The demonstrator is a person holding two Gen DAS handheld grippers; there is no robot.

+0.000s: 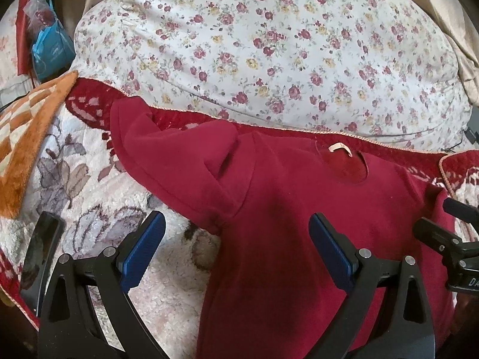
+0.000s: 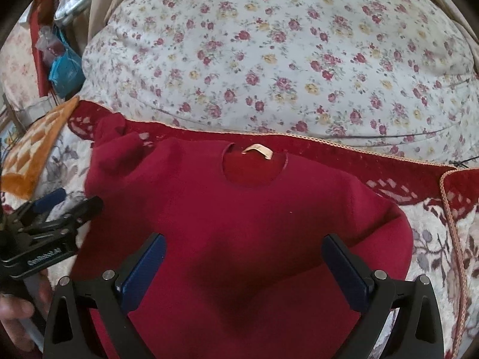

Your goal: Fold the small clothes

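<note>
A dark red sweater (image 1: pixel 299 209) (image 2: pixel 239 215) lies flat on the blanket, its neck opening and pale label (image 2: pixel 258 150) pointing away from me. One sleeve (image 1: pixel 167 155) stretches out to the upper left. My left gripper (image 1: pixel 236 224) hovers open over the sweater's left armpit and side, nothing between its blue pads (image 1: pixel 143 254). My right gripper (image 2: pixel 244 239) hovers open above the chest, also holding nothing. The sweater's right side (image 2: pixel 389 233) ends in a rounded fold. Each gripper shows in the other's view: left gripper (image 2: pixel 71 202), right gripper (image 1: pixel 443 218).
A large floral pillow (image 1: pixel 269 45) fills the far side behind the blanket's red border (image 2: pixel 344 152). An orange checkered mat (image 1: pixel 27 137) and a dark phone (image 1: pixel 39 254) lie to the left. A blue bag (image 1: pixel 51 48) sits far left. A hand (image 2: pixel 15 314) shows at bottom left.
</note>
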